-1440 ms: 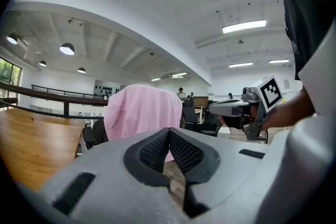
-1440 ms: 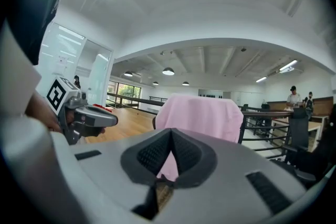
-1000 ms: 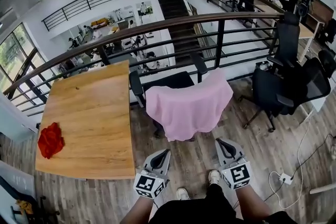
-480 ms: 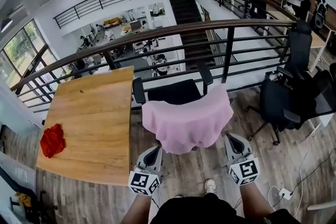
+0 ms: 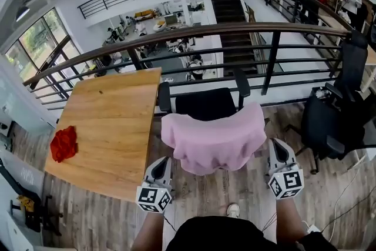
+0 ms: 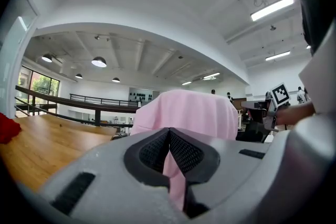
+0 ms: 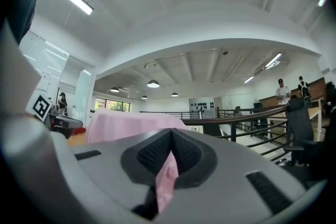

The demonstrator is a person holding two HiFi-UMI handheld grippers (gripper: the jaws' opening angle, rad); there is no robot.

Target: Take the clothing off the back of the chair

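Pink garment edges in left tongs and right tongs

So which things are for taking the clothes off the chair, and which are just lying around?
For the job:
soft pink clothing
black office chair it drapes over

Just lying about:
crumpled red cloth
light wooden table
second black office chair
dark metal railing

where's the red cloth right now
In the head view the red cloth lies crumpled on the wooden table, near its left edge, well to the left of the pink clothing draped over the chair.
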